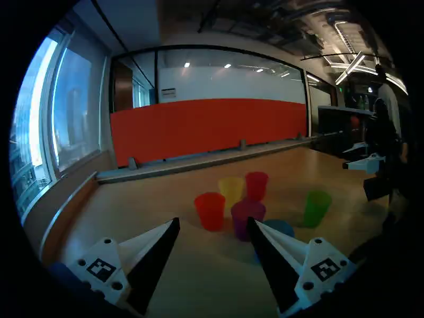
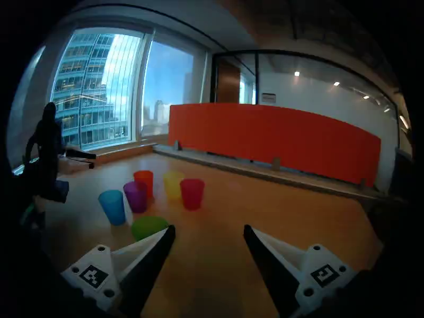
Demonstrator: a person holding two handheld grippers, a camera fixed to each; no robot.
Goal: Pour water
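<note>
Several coloured plastic cups stand grouped on the wooden table (image 1: 159,206). In the left gripper view I see an orange cup (image 1: 210,210), a yellow cup (image 1: 231,190), a red cup (image 1: 256,185), a purple cup (image 1: 247,217), a green cup (image 1: 316,208) and a blue cup (image 1: 281,228) partly hidden by a finger. My left gripper (image 1: 212,221) is open, just short of the orange and purple cups. The right gripper view has the green cup (image 2: 148,227) nearest, then the blue cup (image 2: 113,205), purple cup (image 2: 136,195) and red cup (image 2: 192,193). My right gripper (image 2: 208,229) is open and holds nothing.
An orange partition (image 1: 206,127) on a low ledge runs along the table's far edge, and large windows (image 2: 95,90) lie beyond one end. The right gripper (image 1: 365,164) appears at the far right of the left gripper view. A dark hand and tool (image 2: 47,148) rise at the left.
</note>
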